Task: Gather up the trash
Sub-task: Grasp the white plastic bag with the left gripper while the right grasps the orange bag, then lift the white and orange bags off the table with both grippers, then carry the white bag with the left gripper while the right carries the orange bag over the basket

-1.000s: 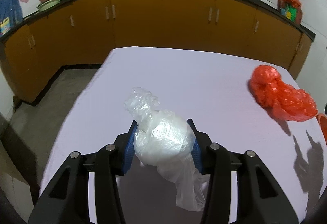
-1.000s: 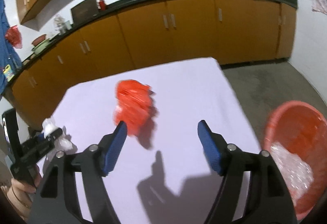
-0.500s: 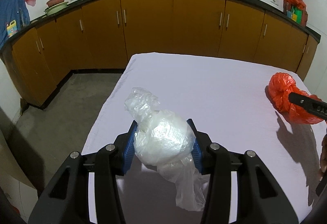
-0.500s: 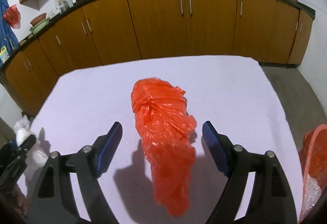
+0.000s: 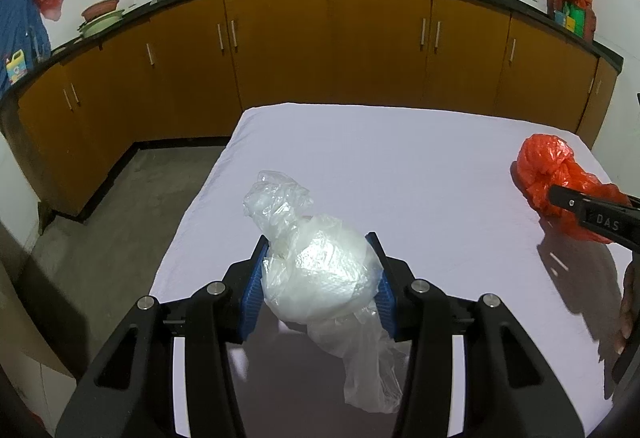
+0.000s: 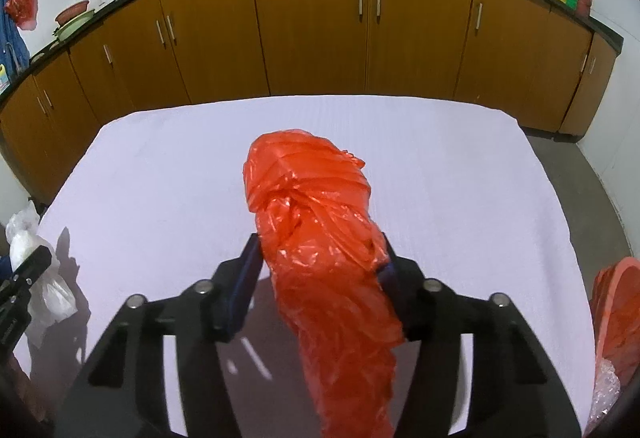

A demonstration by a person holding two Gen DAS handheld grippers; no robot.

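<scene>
A crumpled clear plastic bag (image 5: 320, 274) is pinched between the blue pads of my left gripper (image 5: 318, 238), which is shut on it just above the white-covered table (image 5: 360, 150). Its loose tail hangs down between the fingers. In the right wrist view a red plastic bag (image 6: 308, 190) lies lengthwise between the fingers of my right gripper (image 6: 319, 238). The jaws are closing, and both pads touch the bag's sides. From the left wrist view the same red bag (image 5: 548, 166) shows at the table's right edge, with a black finger (image 5: 588, 214) across it.
A red basin (image 6: 616, 302) holding clear plastic (image 6: 604, 394) sits past the table's right edge. Brown cabinets (image 5: 320, 46) under a black counter run behind the table. Grey floor (image 5: 120, 218) lies to the left.
My right gripper swung left from beside the basin to the red bag, came down around it, and its jaws narrowed onto it. The left gripper kept its hold on the clear bag.
</scene>
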